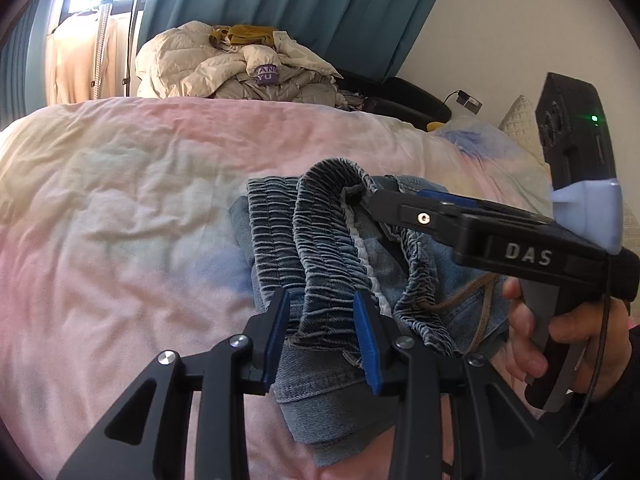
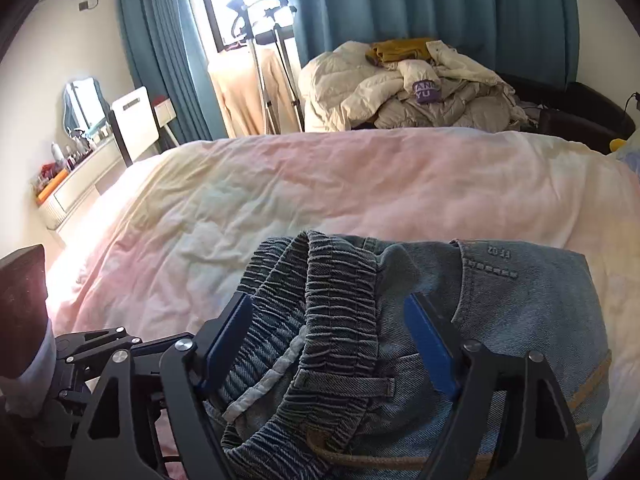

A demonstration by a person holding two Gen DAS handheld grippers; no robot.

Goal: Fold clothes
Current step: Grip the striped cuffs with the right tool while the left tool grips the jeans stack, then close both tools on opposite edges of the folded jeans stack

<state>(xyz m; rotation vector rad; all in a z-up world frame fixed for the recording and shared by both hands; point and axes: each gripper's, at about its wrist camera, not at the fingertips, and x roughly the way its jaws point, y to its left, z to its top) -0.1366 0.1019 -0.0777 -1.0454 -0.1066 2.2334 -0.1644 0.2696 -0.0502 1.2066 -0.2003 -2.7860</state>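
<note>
Blue jeans [image 1: 420, 276] [image 2: 520, 300] lie bunched on the pink duvet [image 1: 120, 200] [image 2: 360, 184]. Their grey elastic waistband [image 1: 320, 220] [image 2: 340, 280] arches up, and a brown drawstring [image 1: 480, 300] [image 2: 360, 456] trails from it. My left gripper [image 1: 322, 300] is shut on a fold of the waistband, with both blue pads pressed against the gathered denim. My right gripper [image 2: 328, 300] [image 1: 370, 200] straddles the waistband a little further along. Its jaws stand wide; the left pad touches the fabric and the right pad stands off it. A person's hand [image 1: 560, 328] holds the right gripper's handle.
A heap of cream padded coats [image 1: 240, 68] [image 2: 420, 88] sits beyond the bed's far edge, before teal curtains [image 2: 440, 0]. A dressing table [image 2: 80, 184] with small bottles stands to the left, and a metal stand [image 2: 260, 60] is by the window. A quilted pillow [image 1: 520, 120] lies at right.
</note>
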